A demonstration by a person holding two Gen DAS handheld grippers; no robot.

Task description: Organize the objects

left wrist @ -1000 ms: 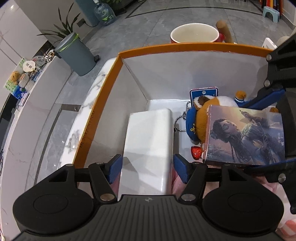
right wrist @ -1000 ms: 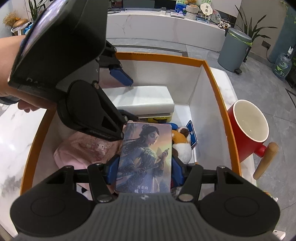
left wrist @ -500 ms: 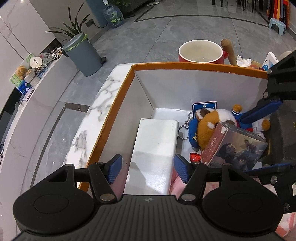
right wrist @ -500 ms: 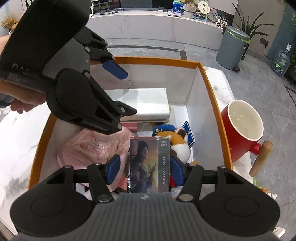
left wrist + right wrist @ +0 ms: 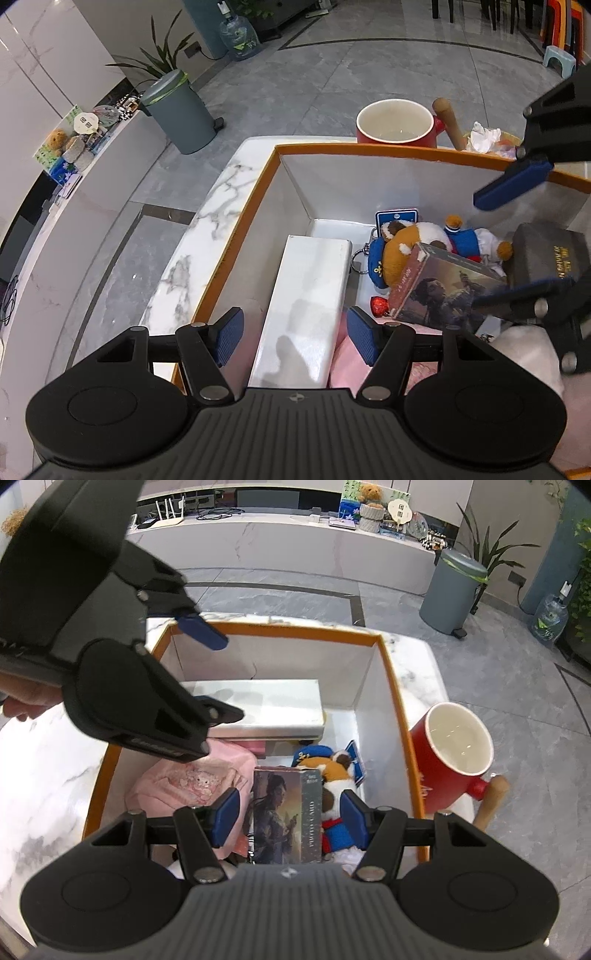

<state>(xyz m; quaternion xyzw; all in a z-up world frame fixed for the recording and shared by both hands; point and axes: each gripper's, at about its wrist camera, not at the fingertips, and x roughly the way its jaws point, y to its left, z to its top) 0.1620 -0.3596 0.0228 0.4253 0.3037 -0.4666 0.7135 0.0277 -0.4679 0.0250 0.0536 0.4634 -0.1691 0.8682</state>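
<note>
An orange-rimmed white box (image 5: 354, 149) (image 5: 295, 629) stands on a marble counter. Inside lie a long white box (image 5: 306, 306) (image 5: 258, 709), a plush toy with a keyring (image 5: 413, 247) (image 5: 332, 771), a pink cloth (image 5: 184, 779) and a picture card box (image 5: 436, 291) (image 5: 284, 812) resting tilted among them. My left gripper (image 5: 295, 332) is open above the white box. My right gripper (image 5: 288, 818) is open, its fingers apart from the card box on both sides. A dark box (image 5: 546, 254) lies at the right.
A red mug with a wooden handle (image 5: 399, 125) (image 5: 454, 753) stands just outside the box's wall. Crumpled tissue (image 5: 484, 136) lies beside it. A grey bin (image 5: 177, 110) (image 5: 454, 590) stands on the floor beyond the counter.
My right gripper let go of the card box, which now rests in the box. Both grippers have risen and pulled back from the box.
</note>
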